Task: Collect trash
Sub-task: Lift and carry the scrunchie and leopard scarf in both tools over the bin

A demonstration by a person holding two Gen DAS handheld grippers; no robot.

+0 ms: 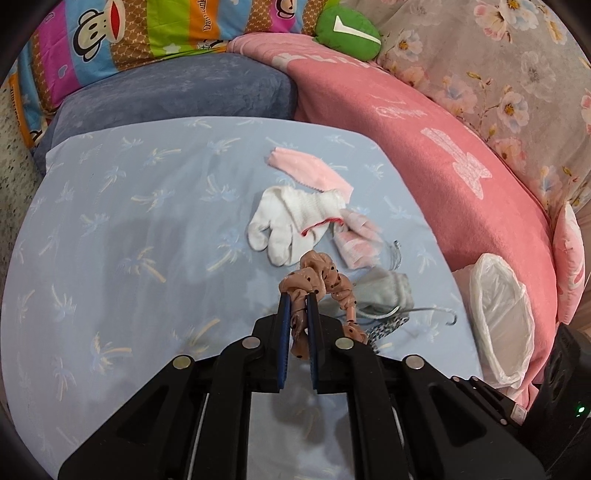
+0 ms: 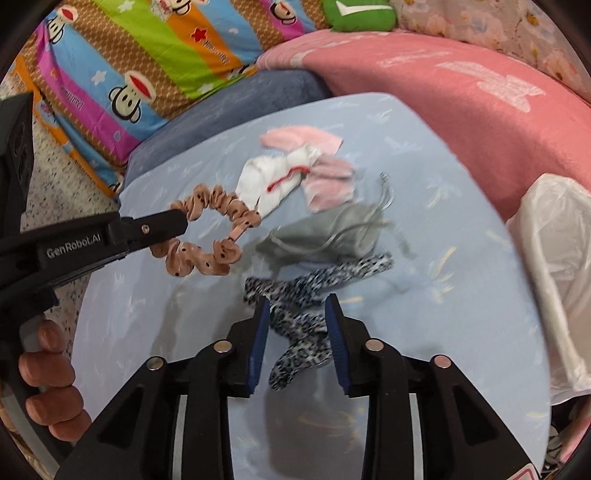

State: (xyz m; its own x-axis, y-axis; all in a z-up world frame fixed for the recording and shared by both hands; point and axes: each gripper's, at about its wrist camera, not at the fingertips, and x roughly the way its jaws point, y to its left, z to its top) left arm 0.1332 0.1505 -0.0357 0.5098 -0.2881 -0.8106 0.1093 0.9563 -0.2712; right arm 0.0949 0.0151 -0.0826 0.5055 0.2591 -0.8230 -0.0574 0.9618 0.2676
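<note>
My left gripper (image 1: 298, 295) is shut on a tan dotted scrunchie (image 1: 317, 277) and holds it above the light blue sheet (image 1: 129, 221); the scrunchie (image 2: 207, 236) also shows in the right wrist view, hanging from the left gripper's fingers (image 2: 162, 225). My right gripper (image 2: 297, 302) is open, its fingers either side of a leopard-print scrunchie (image 2: 299, 332) lying on the sheet. A grey drawstring pouch (image 2: 325, 236), a white glove (image 2: 273, 184) and pink cloths (image 2: 328, 184) lie beyond. A bin lined with a white plastic bag (image 2: 554, 277) stands at the right.
A pink blanket (image 1: 424, 147) lies along the right side, a blue-grey cushion (image 1: 177, 92) and a colourful monkey-print quilt (image 1: 129, 33) at the back. A green plush (image 1: 347, 33) and floral bedding (image 1: 498, 66) lie behind the blanket.
</note>
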